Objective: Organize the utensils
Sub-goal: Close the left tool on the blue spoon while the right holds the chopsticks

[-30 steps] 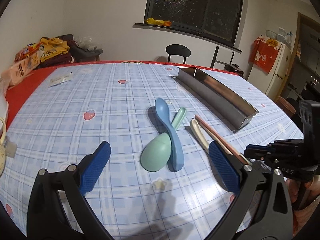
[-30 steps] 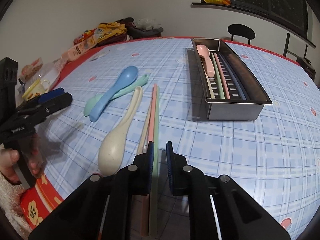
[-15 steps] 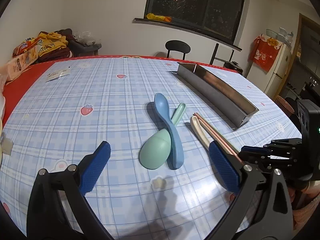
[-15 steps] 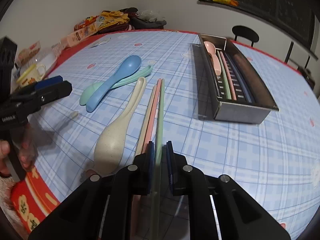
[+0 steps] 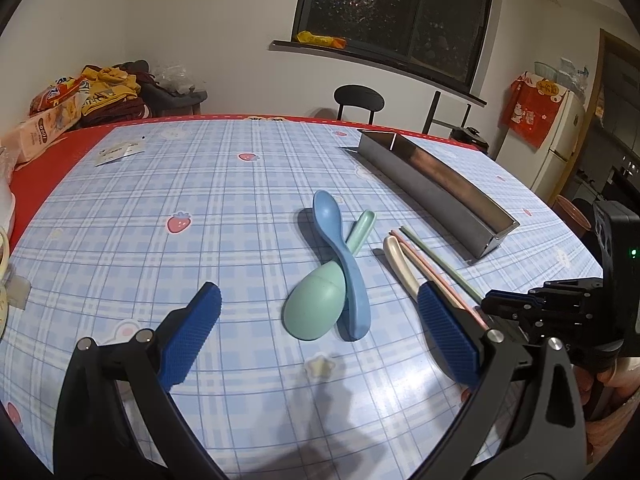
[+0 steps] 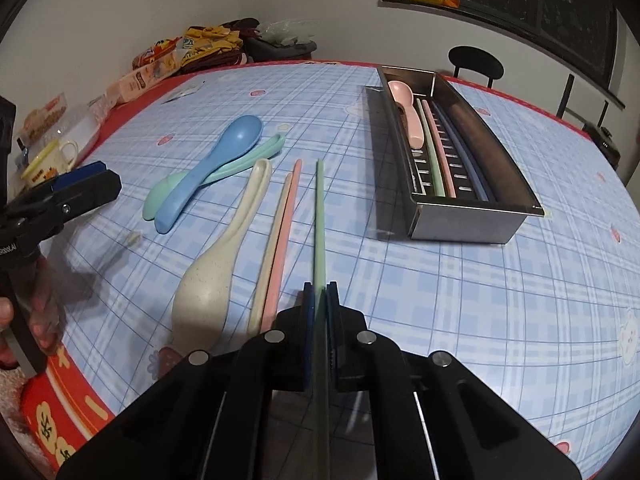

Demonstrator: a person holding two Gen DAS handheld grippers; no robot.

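blue plaid tablecloth (image 6: 460, 300) with strawberry prints, dark window (image 5: 400, 12) behind. right gripper (image 6: 320, 308) clamped tight on near end of green chopstick (image 6: 319, 216), which points toward steel utensil tray (image 6: 472, 224) already holding pink spoon (image 6: 408, 114) and several chopsticks. left gripper (image 5: 316, 332) spread wide above table, gripping nothing, with blue spoon (image 5: 340, 248) crossed over green spoon (image 5: 320, 304) just ahead, cream spoon (image 6: 216, 272) and pink chopstick (image 6: 284, 236) lying between spoons and held chopstick.
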